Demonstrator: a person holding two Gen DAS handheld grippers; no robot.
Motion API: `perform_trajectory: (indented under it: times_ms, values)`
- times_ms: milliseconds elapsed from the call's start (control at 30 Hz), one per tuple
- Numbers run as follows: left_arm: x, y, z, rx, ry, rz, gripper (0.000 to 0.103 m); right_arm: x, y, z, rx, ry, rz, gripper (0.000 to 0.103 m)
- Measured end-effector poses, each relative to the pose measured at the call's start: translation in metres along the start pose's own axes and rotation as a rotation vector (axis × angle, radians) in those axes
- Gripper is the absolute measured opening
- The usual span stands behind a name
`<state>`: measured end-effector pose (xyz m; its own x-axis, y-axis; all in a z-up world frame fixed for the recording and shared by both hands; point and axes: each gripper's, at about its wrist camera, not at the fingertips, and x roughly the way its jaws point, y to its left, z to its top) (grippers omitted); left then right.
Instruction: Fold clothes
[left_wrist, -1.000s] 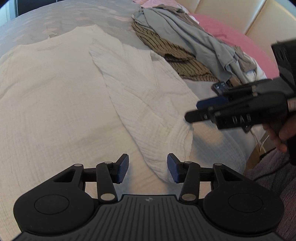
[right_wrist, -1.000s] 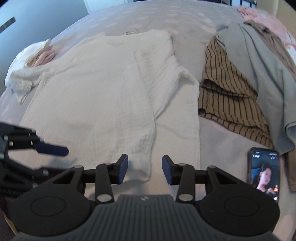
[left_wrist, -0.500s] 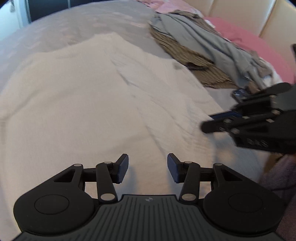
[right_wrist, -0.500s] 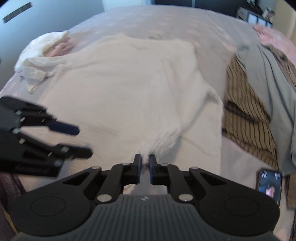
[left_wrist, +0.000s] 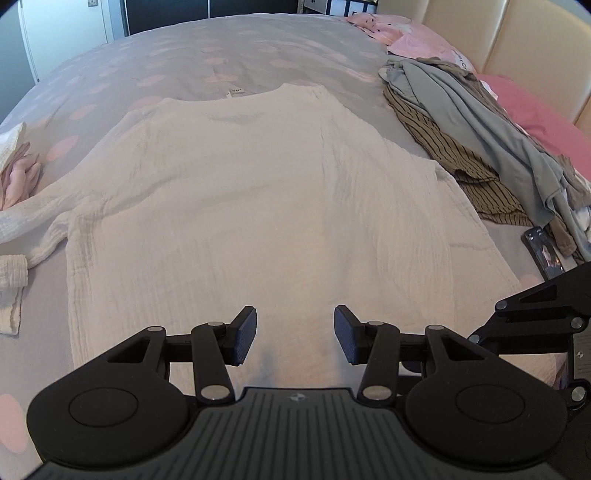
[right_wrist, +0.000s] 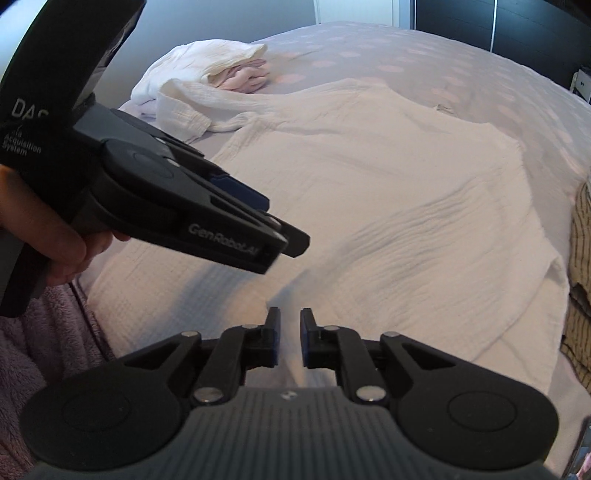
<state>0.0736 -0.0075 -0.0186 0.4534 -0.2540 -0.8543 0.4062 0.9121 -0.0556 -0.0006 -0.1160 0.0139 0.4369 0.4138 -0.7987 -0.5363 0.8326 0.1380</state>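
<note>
Left hand-held gripper (left_wrist: 294, 340) hovers released above the hem of the white crinkled-cotton top (left_wrist: 266, 206), spread flat mid-frame on the dotted grey bed (left_wrist: 207, 48) for folding. Right hand-held gripper (right_wrist: 289, 341), lower centre, opens around a raised fabric fold.

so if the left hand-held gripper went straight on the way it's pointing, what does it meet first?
Most likely the white crinkle-cotton top spread flat on the bed. The left hand-held gripper angles down at its lower middle, jaws apart and empty, with nothing between. Exact depth is unclear.
</note>
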Motion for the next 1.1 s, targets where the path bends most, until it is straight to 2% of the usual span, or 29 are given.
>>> perform_trajectory:
  times_ms: [67, 167, 267, 467, 667, 900, 933, 967, 1033, 1100]
  values:
    - [-0.002, 0.001, -0.002, 0.006, -0.003, 0.007, 0.044, -0.001, 0.001, -0.001, -0.003, 0.003, 0.010, 0.031]
    - [-0.004, 0.003, -0.004, 0.003, -0.008, -0.001, 0.044, -0.001, -0.003, -0.006, 0.008, 0.017, 0.009, 0.032]
    - [-0.006, 0.002, -0.007, 0.009, -0.009, -0.019, 0.044, -0.001, -0.012, -0.017, 0.036, 0.040, -0.037, 0.032]
    - [0.002, -0.018, -0.013, 0.101, 0.016, -0.043, 0.045, -0.010, -0.049, -0.041, 0.199, 0.057, -0.095, 0.032]
    - [0.024, -0.020, -0.017, 0.120, 0.067, -0.052, 0.044, -0.004, -0.061, -0.055, 0.291, 0.093, -0.080, 0.032]
    - [0.042, -0.017, -0.020, 0.096, 0.099, -0.113, 0.015, 0.012, -0.063, -0.061, 0.400, 0.114, 0.011, 0.032]
    - [0.043, -0.017, -0.020, 0.098, 0.100, -0.115, 0.014, 0.013, -0.063, -0.060, 0.407, 0.111, 0.012, 0.029]
    - [0.043, -0.019, -0.019, 0.105, 0.101, -0.112, 0.011, 0.014, -0.063, -0.059, 0.414, 0.107, 0.013, 0.017]
    - [0.042, -0.021, -0.018, 0.115, 0.101, -0.114, 0.007, 0.013, -0.065, -0.056, 0.434, 0.100, 0.009, 0.006]
    - [0.039, -0.022, -0.016, 0.111, 0.096, -0.122, 0.006, 0.006, -0.069, -0.054, 0.450, 0.089, -0.006, 0.006]
